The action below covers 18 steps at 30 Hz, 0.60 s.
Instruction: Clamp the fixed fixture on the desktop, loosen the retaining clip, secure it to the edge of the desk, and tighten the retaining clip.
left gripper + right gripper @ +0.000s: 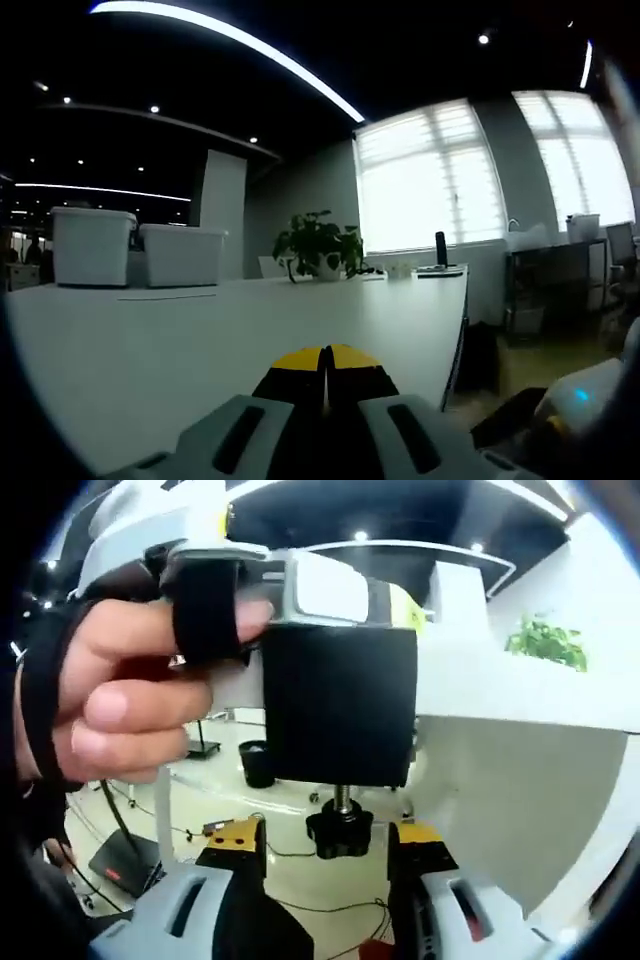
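Left gripper: jaws pressed together, yellow tips meeting, nothing between them. Ahead of the jaws the white bench runs away flat. Far ahead and left of the jaws, two white bins sit side by side at the far end of the bench. Straight ahead, past the tips, a potted plant, and right of it a small dark upright item by the bright windows. Bench edge drops off to the right of the jaws, floor below.

Right gripper: jaws spread, yellow tips well apart. Between the tips, just above them, the black knob of the retaining clip hangs on a short metal screw under the fixture, a black clamp block. Can't tell if either jaw touches the knob. The fixture sits at the bench edge, directly above the jaws. Up and left of the jaws, a hand strapped to the grey body of the other gripper, which lies on top of the fixture. Below, beyond the jaws, the floor with cables and a dark bin.
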Motion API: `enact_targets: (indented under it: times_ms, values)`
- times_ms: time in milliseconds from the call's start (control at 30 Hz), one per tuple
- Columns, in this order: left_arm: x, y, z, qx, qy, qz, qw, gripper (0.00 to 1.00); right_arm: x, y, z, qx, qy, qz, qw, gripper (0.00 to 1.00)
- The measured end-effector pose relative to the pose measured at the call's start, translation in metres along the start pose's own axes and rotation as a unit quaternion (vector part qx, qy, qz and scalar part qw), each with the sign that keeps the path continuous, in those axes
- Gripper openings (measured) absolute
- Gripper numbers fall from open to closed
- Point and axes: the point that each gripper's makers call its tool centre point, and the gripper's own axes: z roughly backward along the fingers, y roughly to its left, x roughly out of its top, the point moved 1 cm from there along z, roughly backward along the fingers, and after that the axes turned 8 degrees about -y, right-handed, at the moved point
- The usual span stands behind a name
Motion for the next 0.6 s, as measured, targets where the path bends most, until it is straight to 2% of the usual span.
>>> enact_targets:
  times_ms: [100, 300, 367, 533, 600]
  values:
    - [0.0001, 0.0000, 0.0003, 0.000, 0.000, 0.000, 1.0000, 0.01, -0.0014, 0.0008, -0.0034, 0.000, 0.000, -0.014, 0.9999, 0.41]
    - [0.0000, 0.0005, 0.0007, 0.000, 0.001, 0.001, 1.0000, 0.01, 0.0030, 0.0018, -0.0080, 0.001, -0.013, -0.003, 0.9999, 0.29]
    - [0.0000, 0.0005, 0.0008, 0.000, 0.002, 0.001, 1.0000, 0.01, 0.0031, -0.0040, -0.0097, -0.006, -0.018, 0.003, 0.9998, 0.25]
    - [0.0000, 0.0008, 0.0011, 0.000, 0.003, 0.003, 1.0000, 0.01, 0.0042, -0.0023, -0.0059, 0.019, -0.024, 0.003, 0.9995, 0.24]
    - [-0.0004, 0.0009, 0.0012, 0.001, 0.006, 0.005, 1.0000, 0.01, 0.0046, -0.0011, -0.0067, 0.043, -0.035, 0.015, 0.9984, 0.24]
